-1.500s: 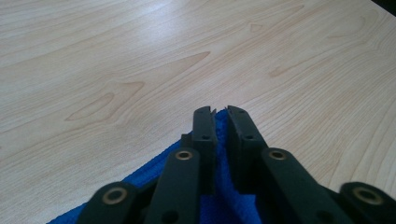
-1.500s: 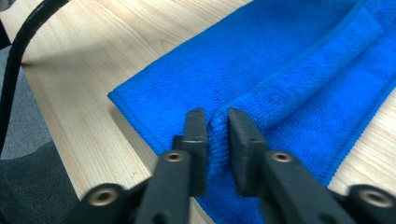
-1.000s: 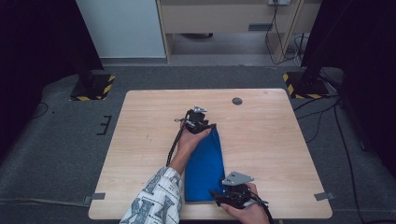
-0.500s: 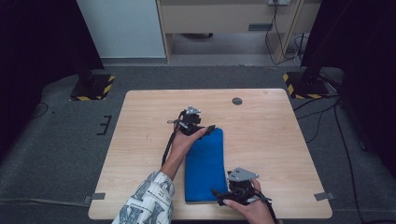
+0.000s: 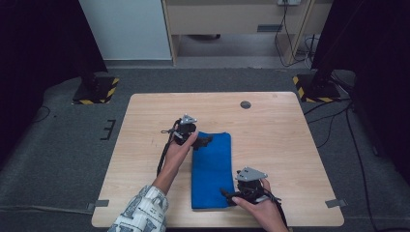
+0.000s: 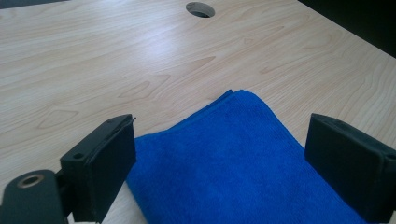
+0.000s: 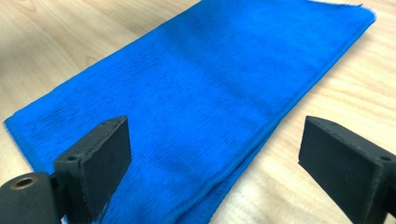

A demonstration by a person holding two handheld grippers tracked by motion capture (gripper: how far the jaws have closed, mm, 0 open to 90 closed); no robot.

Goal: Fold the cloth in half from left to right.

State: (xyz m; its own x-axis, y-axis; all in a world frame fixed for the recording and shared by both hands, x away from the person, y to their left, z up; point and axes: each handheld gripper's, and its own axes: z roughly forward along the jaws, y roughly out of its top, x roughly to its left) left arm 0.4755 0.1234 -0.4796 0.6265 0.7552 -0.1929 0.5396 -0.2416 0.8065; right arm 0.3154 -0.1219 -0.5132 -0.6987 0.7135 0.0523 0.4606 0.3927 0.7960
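— On the light wooden table (image 5: 145, 159): folded blue microfibre cloth (image 5: 211, 169), flat, long side running away from the person.
— Grippers?
— Left gripper (image 5: 205, 141) at far end, right gripper (image 5: 227, 194) at near end. Both just opened wide; pads clear of the cloth, nothing held.

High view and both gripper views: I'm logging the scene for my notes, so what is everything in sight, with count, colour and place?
cloth: one, blue, folded flat, middle of the table
table: one, light wood, centre of the floor
cable hole: one, dark, far side of the table
floor stands: two, black with yellow stripes, beyond the far corners
left gripper: one, black, open, at the cloth's far left corner
right gripper: one, black, open, at the cloth's near right corner
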